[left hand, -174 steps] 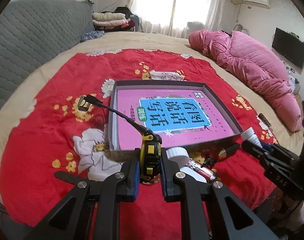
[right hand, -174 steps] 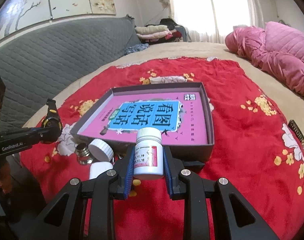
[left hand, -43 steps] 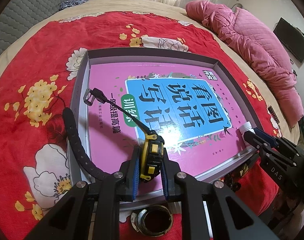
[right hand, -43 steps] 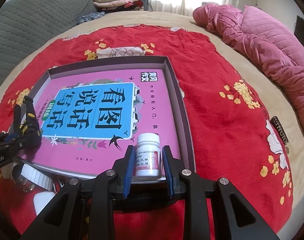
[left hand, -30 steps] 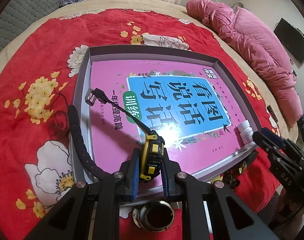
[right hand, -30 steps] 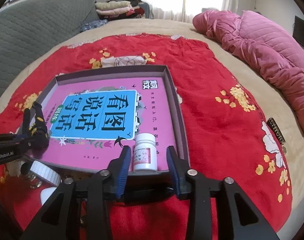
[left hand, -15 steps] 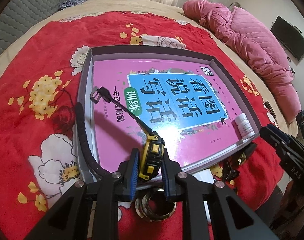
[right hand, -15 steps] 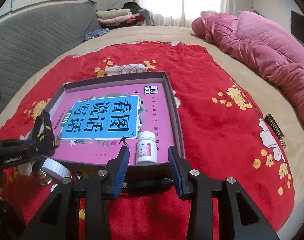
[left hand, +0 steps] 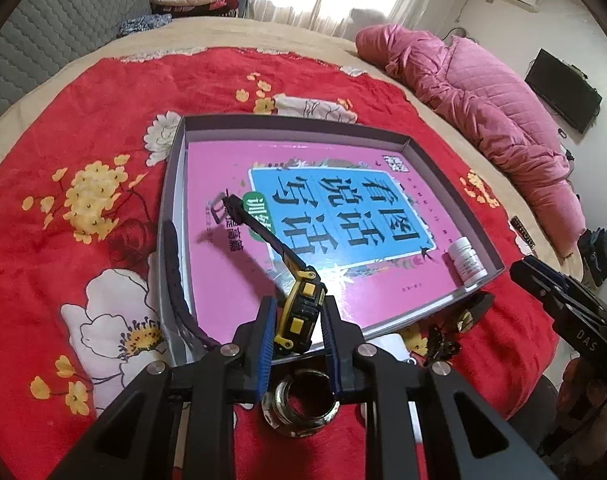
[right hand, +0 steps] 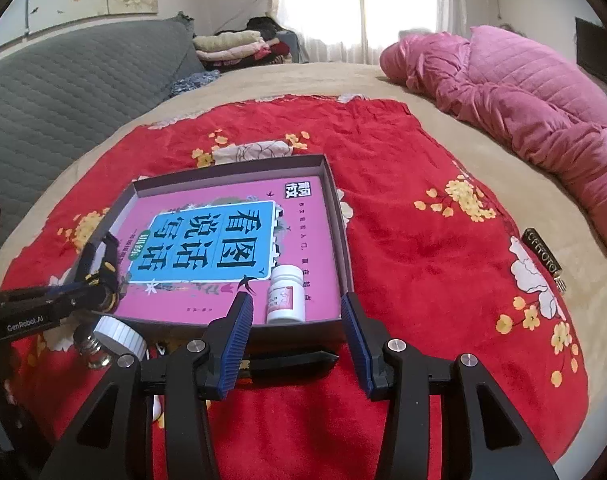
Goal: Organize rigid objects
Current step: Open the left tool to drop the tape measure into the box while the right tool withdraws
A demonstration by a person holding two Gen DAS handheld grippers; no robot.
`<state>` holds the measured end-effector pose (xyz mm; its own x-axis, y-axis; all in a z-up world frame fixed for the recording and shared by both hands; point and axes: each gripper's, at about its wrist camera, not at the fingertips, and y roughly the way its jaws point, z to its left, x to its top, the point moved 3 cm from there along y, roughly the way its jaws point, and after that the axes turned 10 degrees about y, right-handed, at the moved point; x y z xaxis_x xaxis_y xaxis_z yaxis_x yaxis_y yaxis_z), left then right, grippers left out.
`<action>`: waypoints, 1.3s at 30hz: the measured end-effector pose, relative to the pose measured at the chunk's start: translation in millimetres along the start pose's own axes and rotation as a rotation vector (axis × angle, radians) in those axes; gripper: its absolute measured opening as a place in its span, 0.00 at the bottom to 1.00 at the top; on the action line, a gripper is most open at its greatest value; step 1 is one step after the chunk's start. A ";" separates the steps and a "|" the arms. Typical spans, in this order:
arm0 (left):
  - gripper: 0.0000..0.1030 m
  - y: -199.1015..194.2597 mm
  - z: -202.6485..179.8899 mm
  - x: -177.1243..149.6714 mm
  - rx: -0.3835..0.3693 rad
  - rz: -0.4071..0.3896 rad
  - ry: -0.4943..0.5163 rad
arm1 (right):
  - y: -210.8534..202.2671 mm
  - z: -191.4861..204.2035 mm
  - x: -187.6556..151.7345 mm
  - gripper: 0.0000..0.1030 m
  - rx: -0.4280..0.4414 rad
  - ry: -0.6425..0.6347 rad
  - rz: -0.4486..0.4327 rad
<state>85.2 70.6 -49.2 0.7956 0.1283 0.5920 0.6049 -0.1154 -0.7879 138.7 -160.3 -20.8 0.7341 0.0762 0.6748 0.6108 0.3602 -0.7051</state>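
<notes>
Left tongs (left hand: 294,332), lower centre, were clamped on the tape measure (left hand: 299,312) above the tray's (left hand: 171,184) near edge for placement. Right tongs (right hand: 297,332) stood apart, white bottle (right hand: 286,294) resting upright inside the tray's near-right corner.

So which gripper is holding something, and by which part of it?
The left gripper is shut on the yellow-and-black tape measure, gripping its case by the flat sides. The right gripper is open and holds nothing.
</notes>
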 end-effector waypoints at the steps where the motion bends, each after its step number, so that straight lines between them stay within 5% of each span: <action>1: 0.22 -1.1 -0.1 0.0 -0.001 -0.006 -0.003 | -1.2 -1.5 -0.4 0.46 0.005 0.008 -0.001; 39: 0.22 -60.3 32.3 -2.1 0.032 -0.178 -0.113 | -15.5 -14.6 1.6 0.59 0.016 0.044 -0.047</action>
<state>46.1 109.1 -8.4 0.6663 0.2542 0.7010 0.7329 -0.0503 -0.6785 134.7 -179.3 -12.0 0.7170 0.0180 0.6969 0.6406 0.3774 -0.6687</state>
